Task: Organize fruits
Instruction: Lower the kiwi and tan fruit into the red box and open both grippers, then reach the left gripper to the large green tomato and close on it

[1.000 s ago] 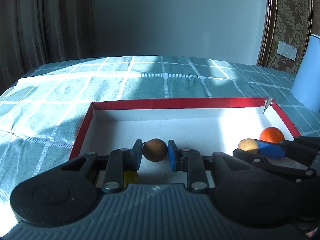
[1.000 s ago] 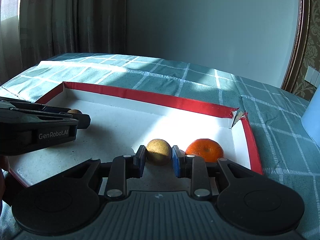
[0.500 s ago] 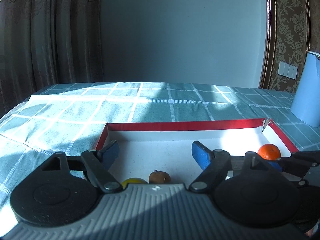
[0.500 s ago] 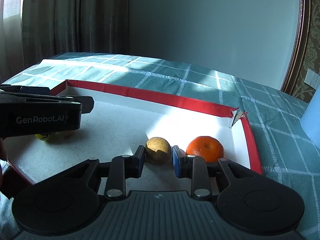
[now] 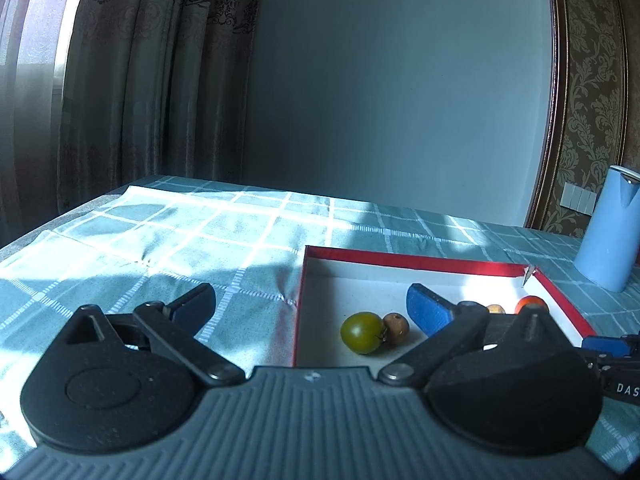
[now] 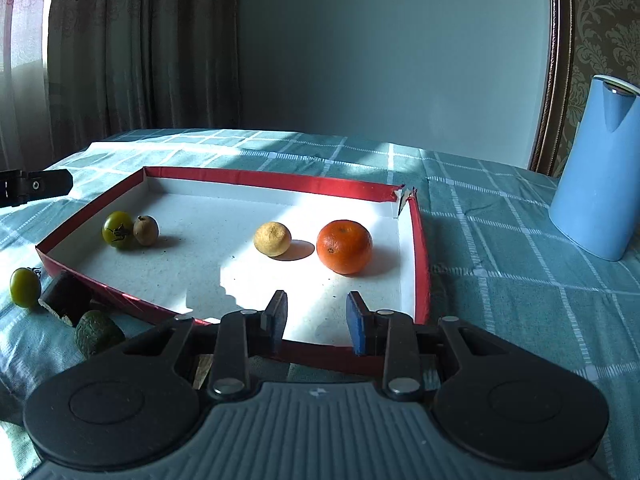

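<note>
A red-rimmed white tray (image 6: 264, 178) (image 5: 416, 259) lies on the checked cloth. In it lie a green tomato (image 6: 117, 229) (image 5: 362, 332), a small brown fruit (image 6: 146, 230) (image 5: 396, 323), a pale yellow fruit (image 6: 273, 238) and an orange (image 6: 344, 246) (image 5: 531, 303). Outside its left edge lie another green tomato (image 6: 25, 287), a brown chunk (image 6: 66, 298) and a dark green fruit (image 6: 98, 332). My right gripper (image 6: 316, 322) is open and empty, over the tray's near rim. My left gripper (image 5: 310, 304) is open and empty, raised at the tray's left edge.
A tall light-blue jug (image 6: 600, 168) (image 5: 610, 228) stands on the cloth right of the tray. The cloth-covered table (image 5: 200, 240) stretches left and back to curtains and a wall. The left gripper's tip (image 6: 36, 188) shows at the far left of the right wrist view.
Both grippers opened and drew back. The left one let go of the small brown fruit beside the green tomato; the right one let go of the pale yellow fruit beside the orange.
</note>
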### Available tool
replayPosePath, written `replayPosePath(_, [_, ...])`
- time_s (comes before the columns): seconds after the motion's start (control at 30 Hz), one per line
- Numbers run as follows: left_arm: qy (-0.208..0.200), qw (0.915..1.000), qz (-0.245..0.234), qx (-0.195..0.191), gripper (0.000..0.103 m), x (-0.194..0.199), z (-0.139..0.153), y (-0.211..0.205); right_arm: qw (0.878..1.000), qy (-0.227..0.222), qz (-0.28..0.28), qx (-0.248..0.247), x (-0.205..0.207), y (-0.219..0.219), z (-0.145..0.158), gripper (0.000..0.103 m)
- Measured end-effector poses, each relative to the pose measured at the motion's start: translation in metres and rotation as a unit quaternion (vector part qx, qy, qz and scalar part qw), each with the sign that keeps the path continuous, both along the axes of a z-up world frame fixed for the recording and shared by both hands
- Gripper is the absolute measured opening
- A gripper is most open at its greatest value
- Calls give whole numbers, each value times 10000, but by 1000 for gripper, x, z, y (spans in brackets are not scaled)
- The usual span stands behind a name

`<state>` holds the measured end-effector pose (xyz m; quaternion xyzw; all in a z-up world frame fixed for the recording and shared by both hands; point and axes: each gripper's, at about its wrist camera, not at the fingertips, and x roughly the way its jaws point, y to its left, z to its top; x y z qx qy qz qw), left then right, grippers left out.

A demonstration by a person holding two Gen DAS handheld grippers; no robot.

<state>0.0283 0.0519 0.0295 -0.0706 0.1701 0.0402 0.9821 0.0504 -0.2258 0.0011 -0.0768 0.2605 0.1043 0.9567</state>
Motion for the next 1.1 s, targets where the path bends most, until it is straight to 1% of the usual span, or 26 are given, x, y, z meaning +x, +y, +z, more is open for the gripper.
replayPosePath(0.03, [25, 10000, 53, 4, 101, -7, -1, 5, 9997, -224, -28, -55, -12, -4, 2, 45])
replayPosePath(0.07, [37, 10000, 75, 3, 101, -13, -3, 9, 9994, -347, -78, -21, -21, -8, 5, 53])
replayPosePath(0.13, [86, 9999, 146, 21, 101, -23, -6, 17, 9980, -491, -48, 391, -36, -22, 11, 54])
replayPosePath(0.17, [88, 9998, 157, 8, 102, -28, -7, 21, 9973, -484, 36, 555, -41, -27, 12, 55])
replayPosePath(0.23, [111, 9998, 193, -3, 103, -37, -10, 28, 9975, -317, 121, 618, -47, -28, 4, 56])
replayPosePath(0.3, [171, 9996, 215, 53, 103, -43, -13, 32, 9982, 115, 230, 543, -43, -24, -2, 56])
replayPosePath(0.33, [246, 9995, 156, 91, 103, -46, -16, 34, 9974, 256, 256, 615, -41, -24, -4, 56])
replayPosePath(0.4, [355, 9993, 14, 140, 103, -48, -19, 35, 9969, 335, 229, 676, -39, -24, -6, 56])
replayPosePath(0.5, [395, 9991, -85, 105, 103, -49, -20, 35, 9969, 476, 226, 579, -37, -20, -10, 56])
replayPosePath(0.63, [767, 9968, -202, 131, 103, -37, -26, 32, 9958, 772, 102, 487, -30, -19, -18, 56])
replayPosePath(0.7, [942, 9953, -181, 109, 103, -32, -28, 33, 9959, 771, 109, 452, -31, -18, -18, 56])
replayPosePath(0.73, [1125, 9935, -175, 74, 103, -26, -31, 34, 9962, 769, 111, 406, -31, -16, -19, 56])
replayPosePath(0.77, [1276, 9915, -242, 5, 103, -21, -34, 35, 9962, 768, 121, 381, -31, -15, -19, 57])
replayPosePath(0.8, [1364, 9898, -409, -81, 103, -19, -36, 36, 9962, 777, 144, 360, -31, -15, -19, 59])
replayPosePath(0.83, [1444, 9883, -493, -65, 103, -17, -38, 35, 9962, 782, 152, 339, -31, -14, -18, 60])
replayPosePath(0.93, [1538, 9861, -599, 168, 103, -14, -40, 27, 9963, 774, 153, 339, -31, -14, -18, 60])
replayPosePath(1.1, [1474, 9873, -569, 134, 103, -16, -38, 28, 9961, 786, 153, 371, -30, -15, -17, 60])
